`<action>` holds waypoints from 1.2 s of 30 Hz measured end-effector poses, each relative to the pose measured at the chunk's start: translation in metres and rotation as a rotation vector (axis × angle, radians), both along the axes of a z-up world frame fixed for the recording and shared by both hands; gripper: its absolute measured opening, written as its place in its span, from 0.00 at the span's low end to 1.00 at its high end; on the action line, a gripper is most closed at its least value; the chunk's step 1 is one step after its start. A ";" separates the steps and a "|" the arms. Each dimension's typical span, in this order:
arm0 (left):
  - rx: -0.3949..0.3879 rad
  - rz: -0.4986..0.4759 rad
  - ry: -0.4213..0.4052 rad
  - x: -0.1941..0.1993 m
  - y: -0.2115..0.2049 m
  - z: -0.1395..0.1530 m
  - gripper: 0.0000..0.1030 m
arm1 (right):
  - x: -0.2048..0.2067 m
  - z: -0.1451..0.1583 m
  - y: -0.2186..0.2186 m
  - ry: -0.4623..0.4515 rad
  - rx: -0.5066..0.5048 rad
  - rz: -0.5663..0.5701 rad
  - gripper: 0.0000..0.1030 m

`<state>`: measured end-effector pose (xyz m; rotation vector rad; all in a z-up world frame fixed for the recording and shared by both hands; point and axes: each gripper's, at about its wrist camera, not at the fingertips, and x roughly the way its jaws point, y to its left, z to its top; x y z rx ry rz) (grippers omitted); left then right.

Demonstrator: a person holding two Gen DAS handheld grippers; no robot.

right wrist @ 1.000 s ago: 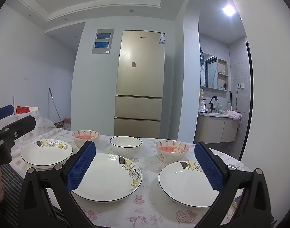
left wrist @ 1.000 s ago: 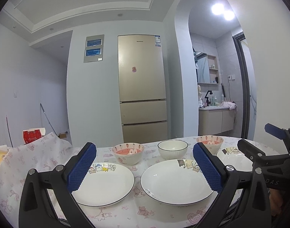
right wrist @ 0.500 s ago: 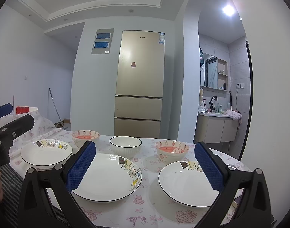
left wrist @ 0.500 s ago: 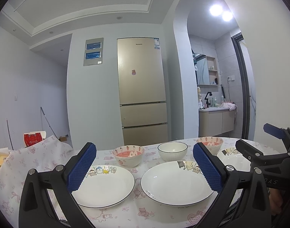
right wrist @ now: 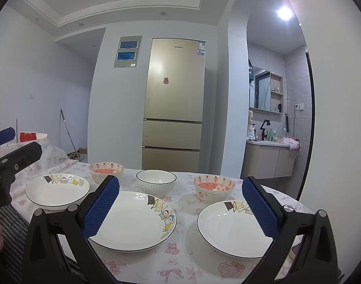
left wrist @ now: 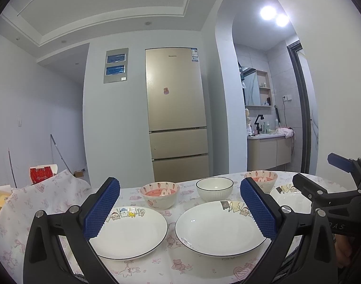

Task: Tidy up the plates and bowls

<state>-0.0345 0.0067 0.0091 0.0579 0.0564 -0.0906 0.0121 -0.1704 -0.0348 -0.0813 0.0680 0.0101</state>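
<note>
I see three white plates with black rims and cartoon prints lying flat in a near row: left plate [right wrist: 57, 190], middle plate [right wrist: 132, 220], right plate [right wrist: 234, 228]. Behind them stand two strawberry-print bowls [right wrist: 106, 171] [right wrist: 214, 188], upright, flanking a plain white ribbed bowl [right wrist: 156, 182].

Both wrist views low, facing fridge [left wrist: 176, 116]

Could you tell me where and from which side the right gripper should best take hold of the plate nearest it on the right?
Probably the near rim of the right plate, approached from the table's front edge. The plate lies flat on the tablecloth, so only its raised, black-lined lip offers a pinch. The right gripper is open; one finger should go over the lip, one under.
</note>
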 end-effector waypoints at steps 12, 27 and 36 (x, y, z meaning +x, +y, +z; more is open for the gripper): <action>-0.001 0.001 0.003 0.000 -0.001 0.003 1.00 | -0.001 -0.001 -0.001 -0.010 0.001 -0.004 1.00; -0.001 0.001 -0.001 0.000 0.000 0.005 1.00 | -0.002 -0.001 0.000 -0.013 0.000 -0.006 1.00; 0.000 0.001 -0.002 -0.001 -0.001 0.003 1.00 | -0.003 -0.001 0.000 -0.011 -0.001 -0.006 1.00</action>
